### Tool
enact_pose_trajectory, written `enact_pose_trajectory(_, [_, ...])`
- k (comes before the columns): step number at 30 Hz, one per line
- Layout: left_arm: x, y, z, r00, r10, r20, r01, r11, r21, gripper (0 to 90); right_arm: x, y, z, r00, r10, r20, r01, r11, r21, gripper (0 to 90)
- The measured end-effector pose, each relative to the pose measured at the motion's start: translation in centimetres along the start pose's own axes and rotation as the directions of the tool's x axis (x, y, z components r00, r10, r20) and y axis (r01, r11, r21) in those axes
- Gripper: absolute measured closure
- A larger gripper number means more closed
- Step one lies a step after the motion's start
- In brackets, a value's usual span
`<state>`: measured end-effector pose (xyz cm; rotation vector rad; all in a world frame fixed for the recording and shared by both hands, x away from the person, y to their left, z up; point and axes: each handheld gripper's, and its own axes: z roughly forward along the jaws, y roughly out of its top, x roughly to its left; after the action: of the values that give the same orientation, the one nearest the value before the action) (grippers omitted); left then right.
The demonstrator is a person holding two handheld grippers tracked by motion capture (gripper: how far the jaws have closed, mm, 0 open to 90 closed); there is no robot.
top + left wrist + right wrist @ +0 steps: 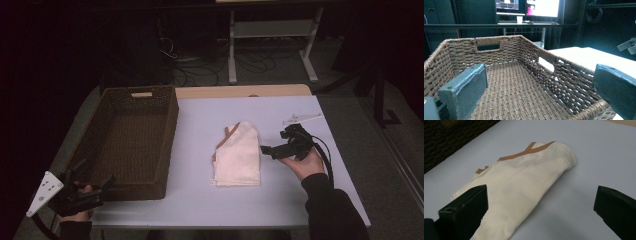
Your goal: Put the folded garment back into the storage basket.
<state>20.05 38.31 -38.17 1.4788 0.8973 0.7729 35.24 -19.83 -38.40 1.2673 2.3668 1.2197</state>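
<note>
A folded cream cloth [239,155] with tan trim lies in the middle of the pale table [200,200]. To its left stands a brown wicker basket [172,130] with nothing in it. A hand holds my right gripper [275,141] just right of the cloth, open and pointing at it, apart from the fabric. In the right gripper view the cloth [524,177] lies ahead between the wide jaws of that gripper [540,200]. My left gripper [95,175] hovers open at the basket's near left corner. Its own view looks into the basket [461,52] between the spread jaws of the left gripper [540,85].
A wooden strip [240,91] runs along the table's far edge. Beyond it, a white desk frame [232,50] and cables lie on the dark floor. Lit monitors [541,7] glow behind the basket in the left gripper view.
</note>
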Motion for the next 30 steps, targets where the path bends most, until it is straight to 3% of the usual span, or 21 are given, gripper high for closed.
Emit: enact_pose_trajectory(30, [0.0,0.0,0.0,1.0,0.0,-0.001,0.0,1.0,-0.001,0.0,-0.7,-0.7,3.5,0.9992,0.027,-0.03,-0.025,0.998,0.065,0.0])
